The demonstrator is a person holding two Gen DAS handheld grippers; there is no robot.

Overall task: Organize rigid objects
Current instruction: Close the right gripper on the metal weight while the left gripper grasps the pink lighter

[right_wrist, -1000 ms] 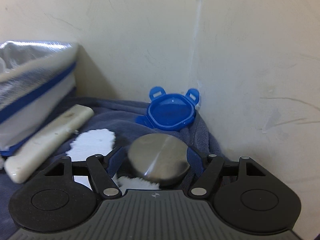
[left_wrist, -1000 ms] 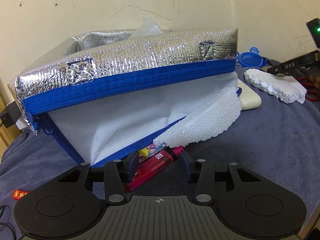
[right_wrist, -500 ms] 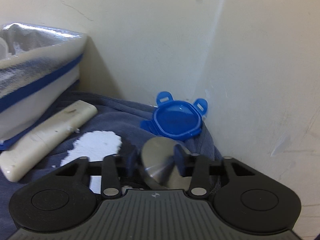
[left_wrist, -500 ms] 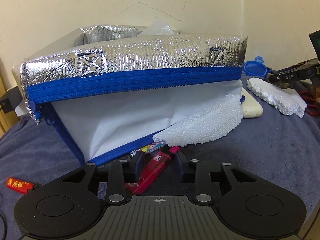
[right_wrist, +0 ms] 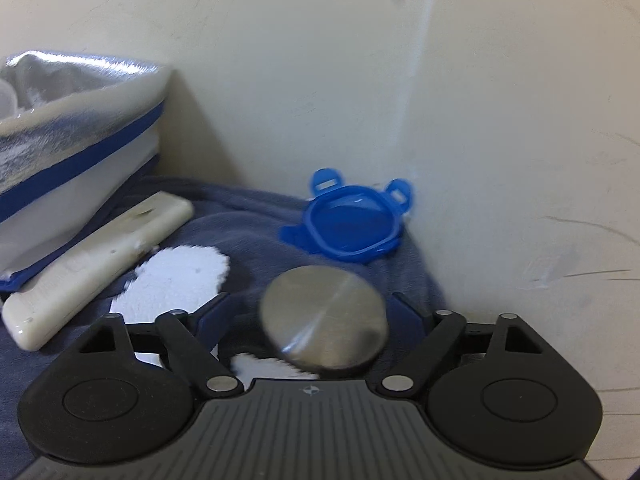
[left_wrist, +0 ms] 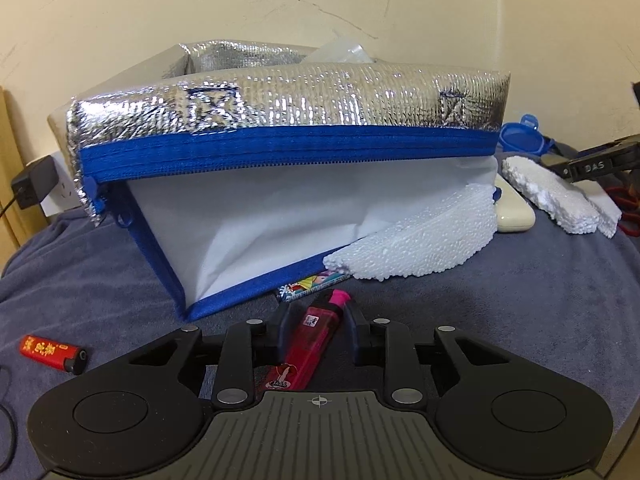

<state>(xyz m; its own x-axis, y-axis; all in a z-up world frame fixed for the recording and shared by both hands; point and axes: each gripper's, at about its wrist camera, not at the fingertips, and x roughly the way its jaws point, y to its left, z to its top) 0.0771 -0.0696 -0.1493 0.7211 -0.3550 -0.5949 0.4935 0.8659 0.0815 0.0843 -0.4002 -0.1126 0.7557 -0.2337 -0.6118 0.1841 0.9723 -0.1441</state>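
Observation:
In the left wrist view a pink lighter (left_wrist: 310, 340) lies between the fingers of my left gripper (left_wrist: 318, 316), which is closed around it, in front of the silver and blue insulated bag (left_wrist: 280, 152). In the right wrist view a round metal disc (right_wrist: 324, 320) lies between the wide-open fingers of my right gripper (right_wrist: 316, 312), untouched on both sides. The bag (right_wrist: 60, 128) shows there at the left.
A red lighter (left_wrist: 52, 354) lies left on the grey-blue cloth. White foam pieces (left_wrist: 420, 248) (left_wrist: 556, 196), a cream bar (right_wrist: 96, 264), a blue lid (right_wrist: 352, 224) and a colourful packet (left_wrist: 312, 285) lie around. Walls meet close behind the lid.
My right gripper, shut on the metal disc half a second ago, has opened wide and the disc lies free. My left gripper has drawn back slightly with the pink lighter.

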